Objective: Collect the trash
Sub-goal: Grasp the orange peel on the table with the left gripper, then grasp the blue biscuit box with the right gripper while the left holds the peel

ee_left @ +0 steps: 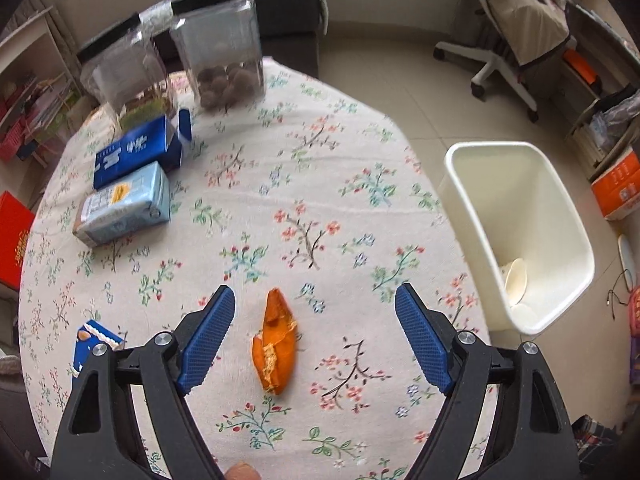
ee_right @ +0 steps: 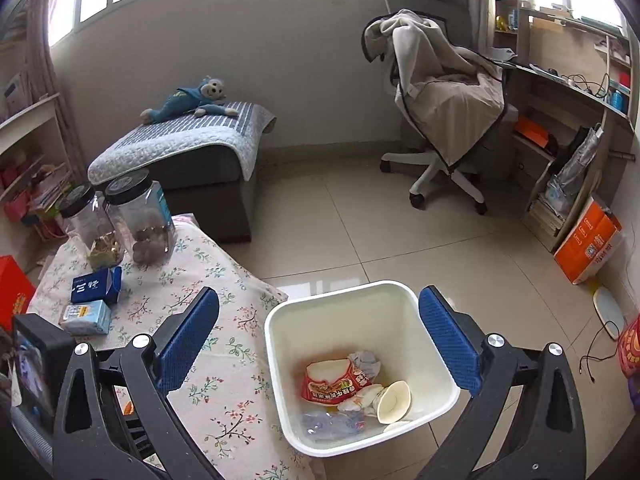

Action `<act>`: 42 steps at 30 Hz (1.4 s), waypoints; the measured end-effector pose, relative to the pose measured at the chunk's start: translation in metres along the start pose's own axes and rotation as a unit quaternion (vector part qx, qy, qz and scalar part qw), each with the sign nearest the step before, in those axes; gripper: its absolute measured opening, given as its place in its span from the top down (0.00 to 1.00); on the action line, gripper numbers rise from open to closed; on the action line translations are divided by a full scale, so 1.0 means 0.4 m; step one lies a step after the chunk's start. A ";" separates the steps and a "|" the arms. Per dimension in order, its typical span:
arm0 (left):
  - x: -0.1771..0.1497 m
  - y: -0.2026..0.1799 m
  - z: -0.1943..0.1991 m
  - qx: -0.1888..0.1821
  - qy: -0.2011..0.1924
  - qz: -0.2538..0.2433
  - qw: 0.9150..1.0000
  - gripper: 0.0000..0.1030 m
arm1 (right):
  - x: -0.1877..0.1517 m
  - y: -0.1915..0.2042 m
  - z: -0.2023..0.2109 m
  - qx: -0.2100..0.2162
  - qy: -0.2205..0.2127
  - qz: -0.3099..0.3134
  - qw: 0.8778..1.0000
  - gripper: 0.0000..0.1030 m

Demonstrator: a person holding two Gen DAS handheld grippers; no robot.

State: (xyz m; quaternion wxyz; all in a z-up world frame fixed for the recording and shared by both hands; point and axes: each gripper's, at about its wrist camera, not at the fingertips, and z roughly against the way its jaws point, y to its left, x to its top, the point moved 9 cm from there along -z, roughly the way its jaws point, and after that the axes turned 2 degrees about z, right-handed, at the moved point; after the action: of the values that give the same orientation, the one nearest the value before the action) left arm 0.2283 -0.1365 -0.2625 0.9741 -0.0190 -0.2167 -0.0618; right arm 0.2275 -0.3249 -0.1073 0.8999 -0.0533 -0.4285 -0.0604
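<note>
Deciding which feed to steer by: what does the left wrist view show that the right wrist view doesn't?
Left wrist only: an orange peel lying on the tablecloth between the open left gripper fingers, untouched.

Right wrist only: the bin's contents, a red wrapper, crumpled plastic and more, below the open, empty right gripper.

Both: the white bin beside the table, a paper cup inside, two jars and blue boxes.
</note>
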 end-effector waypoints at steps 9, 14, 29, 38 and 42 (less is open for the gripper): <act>-0.091 0.052 -0.087 0.006 0.051 -0.006 0.999 0.48 | -0.019 0.089 -0.037 0.028 0.036 0.012 0.999 0.07; -0.108 0.070 -0.063 -0.013 0.045 -0.012 0.999 0.78 | -0.028 0.150 -0.054 0.047 0.053 0.007 0.997 0.07; 0.009 0.599 0.270 0.092 -0.103 0.071 0.988 0.79 | -0.278 0.648 -0.093 0.219 0.254 0.002 0.942 0.07; -0.041 0.813 0.292 0.063 -0.115 0.167 0.977 0.79 | -0.445 0.942 -0.074 0.196 0.308 0.060 0.929 0.07; -0.049 0.861 0.293 0.049 -0.116 0.186 0.974 0.79 | -0.475 0.972 -0.094 0.175 0.322 0.066 0.928 0.07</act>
State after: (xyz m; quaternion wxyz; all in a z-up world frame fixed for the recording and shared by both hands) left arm 0.2056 0.2147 -0.1682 0.9365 -0.0178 -0.3236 0.1337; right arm 0.1976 0.0653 -0.2958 0.9864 0.0997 -0.1154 0.0612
